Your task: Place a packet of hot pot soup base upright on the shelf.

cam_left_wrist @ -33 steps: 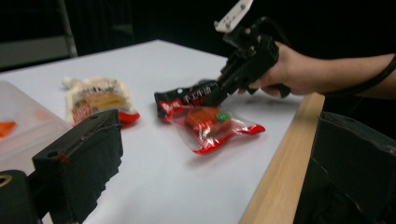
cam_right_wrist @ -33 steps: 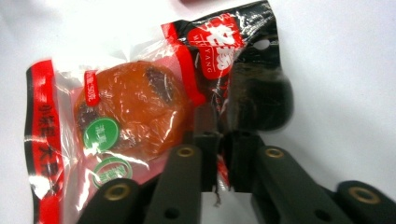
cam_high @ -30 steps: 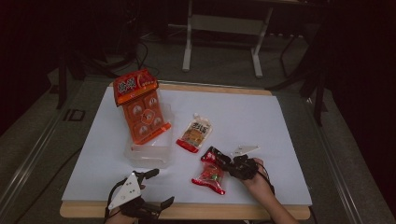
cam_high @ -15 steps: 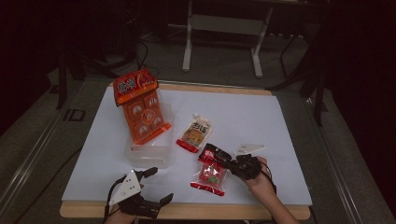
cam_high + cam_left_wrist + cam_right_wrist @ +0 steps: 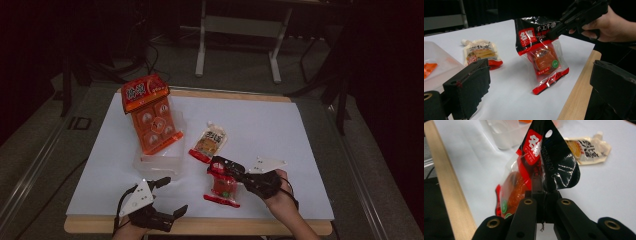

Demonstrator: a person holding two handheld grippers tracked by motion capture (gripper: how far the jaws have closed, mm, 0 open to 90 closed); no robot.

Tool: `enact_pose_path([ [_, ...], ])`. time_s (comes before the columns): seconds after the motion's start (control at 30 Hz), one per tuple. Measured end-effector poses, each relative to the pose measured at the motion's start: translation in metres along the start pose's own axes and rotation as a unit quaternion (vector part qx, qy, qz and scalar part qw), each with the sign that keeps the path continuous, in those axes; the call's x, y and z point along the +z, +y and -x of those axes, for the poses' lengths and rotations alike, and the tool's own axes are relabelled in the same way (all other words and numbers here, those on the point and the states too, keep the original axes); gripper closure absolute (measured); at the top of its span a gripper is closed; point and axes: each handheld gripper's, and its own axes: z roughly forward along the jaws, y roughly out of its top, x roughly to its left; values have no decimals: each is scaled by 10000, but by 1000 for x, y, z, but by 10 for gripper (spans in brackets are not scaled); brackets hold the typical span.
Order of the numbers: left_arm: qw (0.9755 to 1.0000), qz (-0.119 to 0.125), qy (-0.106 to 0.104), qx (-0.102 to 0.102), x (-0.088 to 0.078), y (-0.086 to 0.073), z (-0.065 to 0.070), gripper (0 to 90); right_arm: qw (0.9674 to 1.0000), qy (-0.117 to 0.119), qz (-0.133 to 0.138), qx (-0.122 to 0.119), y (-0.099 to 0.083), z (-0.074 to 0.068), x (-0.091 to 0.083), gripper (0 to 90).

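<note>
A snack packet (image 5: 223, 186) with a black top, clear body and red bottom edge holds an orange piece. My right gripper (image 5: 219, 165) is shut on its black top (image 5: 549, 152), and the packet hangs tilted below the jaws (image 5: 544, 57). Its red edge is at or just over the white sheet; I cannot tell which. My left gripper (image 5: 176, 194) stands open at the table's front left edge with nothing between its fingers. It points toward the packet, a short way off.
A clear plastic tub (image 5: 160, 162) sits left of centre, with a tall orange multipack (image 5: 150, 117) leaning in it. A pale yellow pouch (image 5: 209, 142) lies just behind the held packet. The wooden table edge (image 5: 280, 227) runs along the front.
The right gripper has risen with the packet, lifting it from lying flat to hanging nearly upright. The left gripper has stayed in place.
</note>
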Motion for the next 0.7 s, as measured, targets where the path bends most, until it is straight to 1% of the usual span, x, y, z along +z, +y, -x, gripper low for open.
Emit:
enact_pose_path([
  [0.03,10000,0,-16,9,0,2,0,35,10000,60,36,-12,1,-1,-1,900],
  [0.13,10000,-5,-4,53,2,8,-1,36,9997,151,138,-120,4,-4,-6,900],
  [0.17,10000,10,9,52,2,9,-2,40,9996,179,186,-121,4,-5,-7,900],
  [0.27,10000,17,-1,53,5,15,-5,48,9993,159,286,-172,5,-7,-12,900],
  [0.37,10000,10,2,58,8,20,-7,51,9991,169,343,-171,6,-7,-15,900],
  [0.47,9999,-12,0,114,12,25,-7,51,9989,214,386,-182,7,-8,-19,900],
  [0.53,9999,-14,-47,118,17,29,-9,51,9986,248,416,-190,8,-10,-21,900],
  [0.6,9998,12,-149,103,20,31,-10,51,9984,284,439,-216,9,-12,-22,900],
  [0.63,9997,7,-193,121,22,32,-11,52,9983,295,447,-215,9,-13,-23,900],
  [0.7,9994,-23,-252,230,27,34,-14,58,9981,332,450,-259,10,-15,-24,900],
])
